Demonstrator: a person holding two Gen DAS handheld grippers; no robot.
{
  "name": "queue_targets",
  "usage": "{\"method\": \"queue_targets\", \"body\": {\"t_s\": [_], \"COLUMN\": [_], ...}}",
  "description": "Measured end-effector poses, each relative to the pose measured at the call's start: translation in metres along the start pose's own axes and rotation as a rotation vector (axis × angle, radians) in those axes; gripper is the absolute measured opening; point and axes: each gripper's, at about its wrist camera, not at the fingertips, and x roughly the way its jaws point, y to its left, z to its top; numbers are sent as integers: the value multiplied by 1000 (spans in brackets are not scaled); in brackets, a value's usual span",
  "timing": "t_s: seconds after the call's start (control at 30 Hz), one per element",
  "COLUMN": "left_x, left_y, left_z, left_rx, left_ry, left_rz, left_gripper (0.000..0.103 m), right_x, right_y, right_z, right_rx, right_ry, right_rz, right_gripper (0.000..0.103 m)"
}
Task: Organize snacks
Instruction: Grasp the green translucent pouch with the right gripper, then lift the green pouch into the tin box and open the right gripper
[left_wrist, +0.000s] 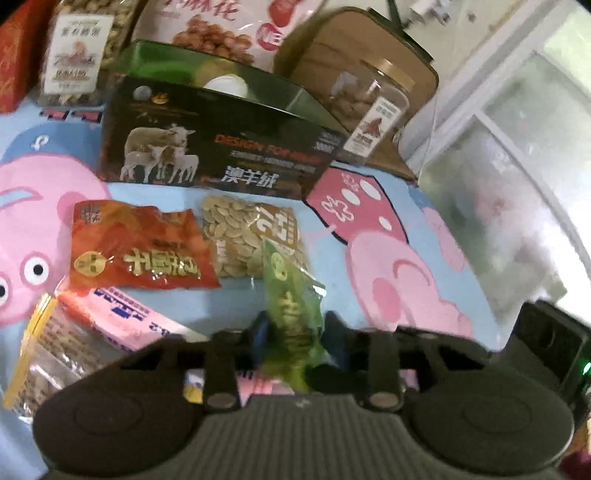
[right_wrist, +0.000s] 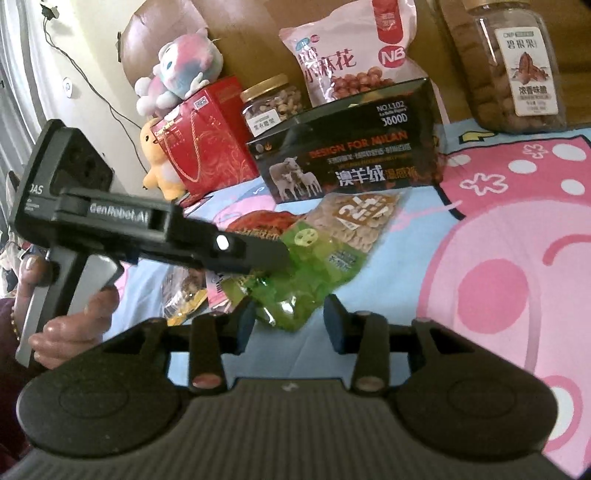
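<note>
The left hand-held gripper (left_wrist: 293, 334) clamps a green snack packet (left_wrist: 291, 317), the right hand-held gripper (right_wrist: 290, 325) gapes beneath it, with a seed bag (left_wrist: 251, 240), red packet (left_wrist: 140, 247) and black box (left_wrist: 218, 147) crowding behind

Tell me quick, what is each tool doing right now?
Left tool: shut on the green snack packet.
Right tool: open, holding nothing; the green packet lies just ahead of it.

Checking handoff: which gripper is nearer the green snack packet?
Left. The left gripper is clamped on the green snack packet; the right gripper sits open just short of it.
</note>
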Motion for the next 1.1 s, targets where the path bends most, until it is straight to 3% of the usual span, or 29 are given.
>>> {"method": "queue_targets", "body": {"t_s": [0.17,0.3,0.37,0.47,0.57,0.87,1.1], "left_x": [-12,-32,-38,-42,-49,-41,15], "left_y": [13,20,19,13,10,-7,6], "left_z": [-3,1,4,11,27,112,144], "left_rx": [-82,-131,-135,-111,-91,-28,-36], "left_ry": [-29,-86,-98,-125,-154,-260,-215], "left_rz": [-57,-166,-194,-182,-198,-189,-95], "left_gripper": [20,18,18,18,18,18,22], "right_x": [1,-1,-1,-2,-6,-7,22], "right_y": [-2,-7,-9,-8,-1,-6,-30], "right_z": [-2,-2,-1,5,15,82,112], "right_rx": [26,103,150,176,124,34,-24], "right_ry": [-18,-46,-52,-55,-95,-261,-291], "right_rz": [23,64,110,172,147,67,-41], "right_gripper": [47,62,64,43,34,33,29]}}
